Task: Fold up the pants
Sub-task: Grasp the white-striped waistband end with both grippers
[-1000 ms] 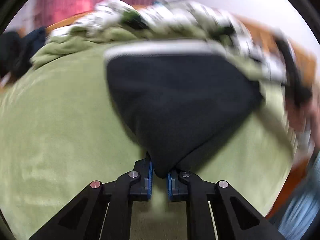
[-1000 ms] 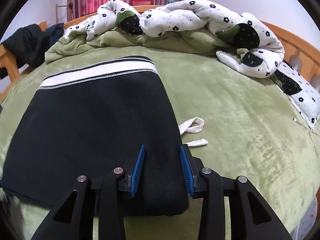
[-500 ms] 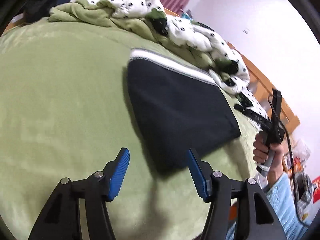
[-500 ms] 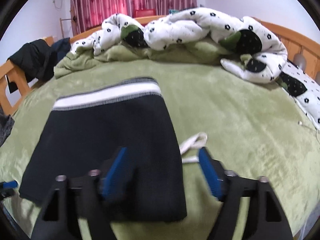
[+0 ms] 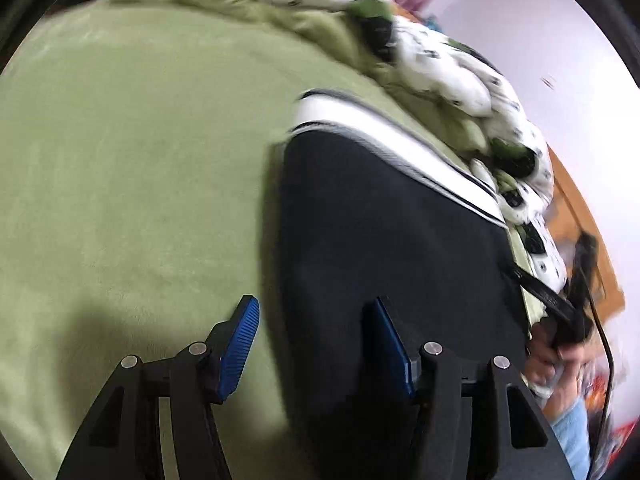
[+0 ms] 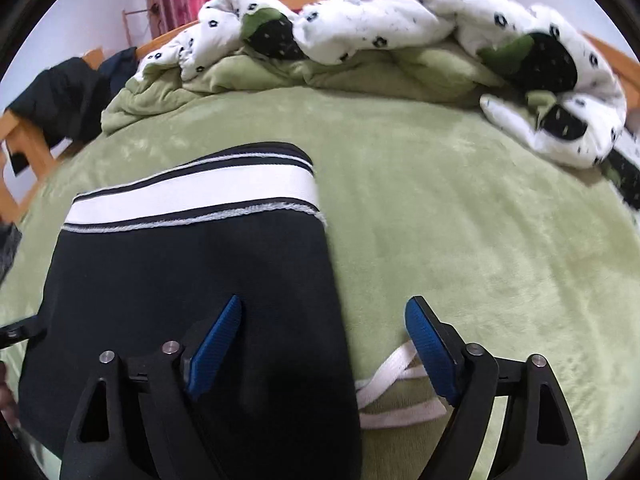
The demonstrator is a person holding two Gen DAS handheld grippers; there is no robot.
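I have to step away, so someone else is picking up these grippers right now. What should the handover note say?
Left hand-held gripper: open, holding nothing, over the pants' left edge.
Right hand-held gripper: jaws opening, empty, over the pants' right edge.
Pants: folded into a flat dark rectangle on the green blanket, white waistband at the far end, white drawstring poking out at the right.
Done: the fold is laid down.
Left: probably tuck the drawstring, maybe one more fold.

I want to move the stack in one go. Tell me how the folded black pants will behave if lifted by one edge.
The pants would likely sag and unfold: soft cloth, lying flat in loose layers on the green blanket. Probably light. The white drawstring trailing beside them would likely dangle.
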